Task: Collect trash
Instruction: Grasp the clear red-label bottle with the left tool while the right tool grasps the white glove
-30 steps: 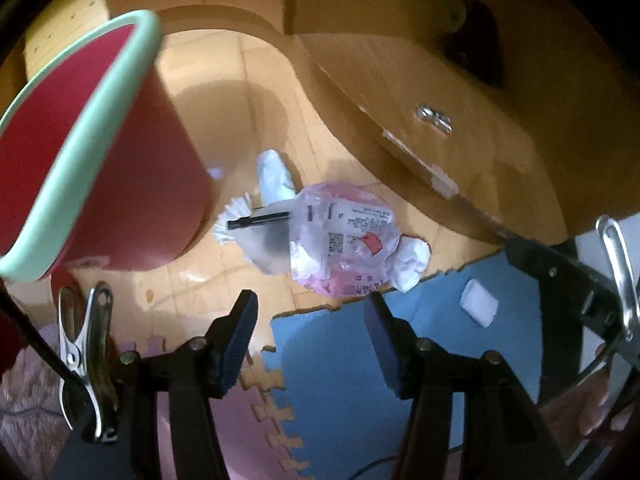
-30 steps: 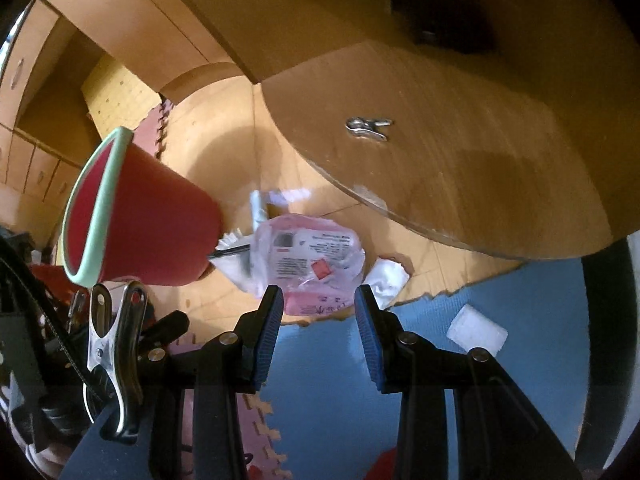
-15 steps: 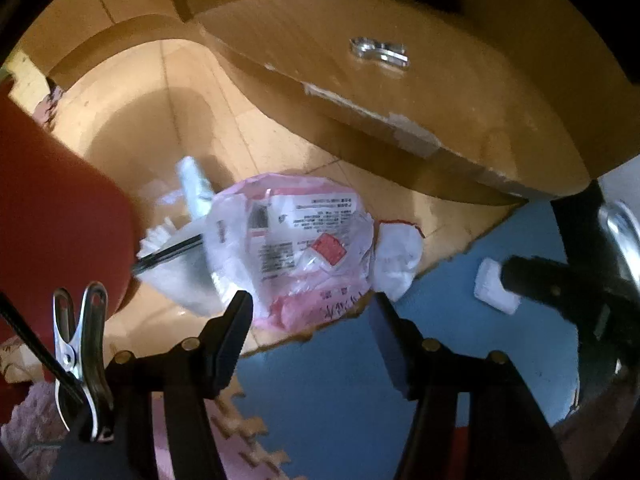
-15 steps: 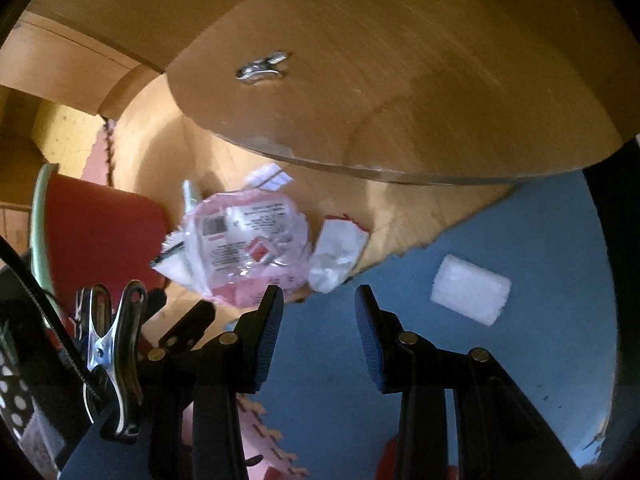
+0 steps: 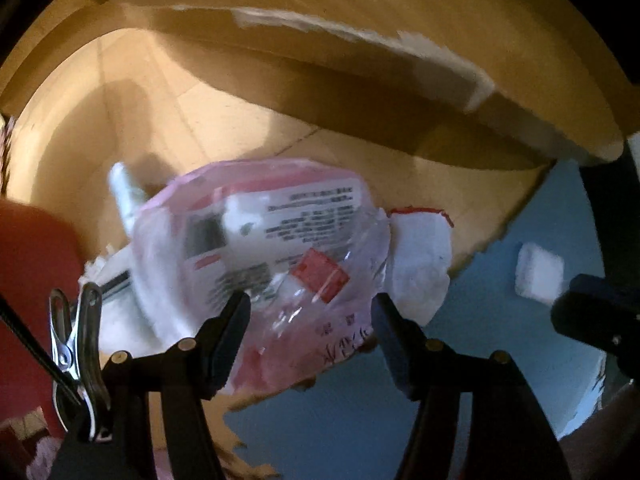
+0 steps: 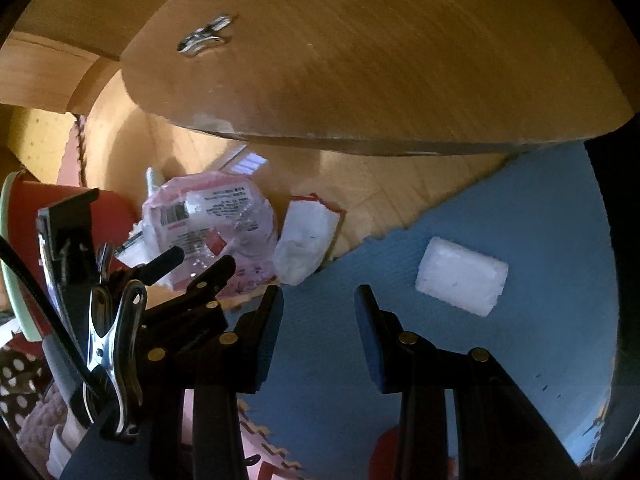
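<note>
A crumpled pink and clear plastic bag (image 5: 272, 248) lies on the wooden floor, with a white wrapper edged in red (image 5: 420, 260) beside it on the right. My left gripper (image 5: 310, 332) is open, its jaws close over the bag's near edge. The bag (image 6: 208, 220) and the wrapper (image 6: 306, 240) also show in the right wrist view, where the left gripper's fingers (image 6: 212, 272) reach over the bag. A white foam block (image 6: 460, 280) lies on the blue mat. My right gripper (image 6: 318, 332) is open and empty above the mat, left of the block.
A red bin with a pale green rim (image 6: 24, 240) stands left of the trash. A low wooden table (image 6: 360, 60) overhangs the floor behind, with a metal clip (image 6: 204, 36) on it. Blue foam mat (image 6: 480, 360) covers the near floor. White paper scraps (image 5: 116, 272) lie under the bag.
My left gripper has moved forward and down close to the pink bag. My right gripper has swung right, toward the blue mat and the white block.
</note>
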`<state>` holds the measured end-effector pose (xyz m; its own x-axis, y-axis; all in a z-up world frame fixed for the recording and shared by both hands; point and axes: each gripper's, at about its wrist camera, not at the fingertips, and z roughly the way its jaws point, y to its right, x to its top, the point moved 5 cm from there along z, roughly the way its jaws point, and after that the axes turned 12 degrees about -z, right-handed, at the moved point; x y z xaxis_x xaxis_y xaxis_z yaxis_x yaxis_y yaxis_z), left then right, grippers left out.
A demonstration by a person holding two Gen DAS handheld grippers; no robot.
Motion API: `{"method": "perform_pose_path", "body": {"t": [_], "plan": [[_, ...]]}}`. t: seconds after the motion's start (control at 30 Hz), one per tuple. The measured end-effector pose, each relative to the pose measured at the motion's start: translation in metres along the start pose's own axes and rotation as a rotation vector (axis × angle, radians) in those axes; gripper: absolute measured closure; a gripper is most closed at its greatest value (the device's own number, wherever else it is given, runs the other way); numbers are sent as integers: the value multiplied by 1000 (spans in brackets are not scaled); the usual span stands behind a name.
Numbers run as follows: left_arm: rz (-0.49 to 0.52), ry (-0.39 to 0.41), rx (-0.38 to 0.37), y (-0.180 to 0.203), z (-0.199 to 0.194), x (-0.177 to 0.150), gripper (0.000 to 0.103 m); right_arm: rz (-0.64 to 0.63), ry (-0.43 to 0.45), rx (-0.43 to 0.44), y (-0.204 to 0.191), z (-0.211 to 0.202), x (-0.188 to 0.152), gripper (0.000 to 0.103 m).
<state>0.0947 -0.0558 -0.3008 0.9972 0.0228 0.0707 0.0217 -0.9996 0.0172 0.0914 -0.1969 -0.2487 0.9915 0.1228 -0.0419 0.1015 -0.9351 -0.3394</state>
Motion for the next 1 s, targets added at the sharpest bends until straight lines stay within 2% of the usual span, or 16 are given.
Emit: {"method": "perform_pose_path", "body": {"t": [0.13,0.17,0.2,0.23,0.37,0.47,0.53,0.6,0.8,1.0], "plan": [[29,0,37,5,16,4,40,8,-8,14,-2,5,-1,65],[30,0,45,4,18,5,46,0,-7,6,-3,7,-1,65],[27,-6,42,3,19,5,58,-8,-5,0,-3,8,-1,65],[22,-12,31,3,20,6,61,-19,-2,-11,-2,9,-1,65],[-35,-12,-42,-9,14,8,62,-21,4,-28,-1,18,4,65],[-98,-19,-83,-21,8,6,62,-4,33,-5,-3,27,9,65],[-156,-24,-115,-33,3,3,68,6,48,0,-3,36,12,65],[-195,-28,-136,-42,-1,1,69,21,51,14,-4,45,15,65],[-205,-2,-160,-55,-15,6,69,-16,61,-10,-14,66,25,51],[-203,8,-179,-68,-35,-1,69,27,16,-27,-11,94,30,48]]}}
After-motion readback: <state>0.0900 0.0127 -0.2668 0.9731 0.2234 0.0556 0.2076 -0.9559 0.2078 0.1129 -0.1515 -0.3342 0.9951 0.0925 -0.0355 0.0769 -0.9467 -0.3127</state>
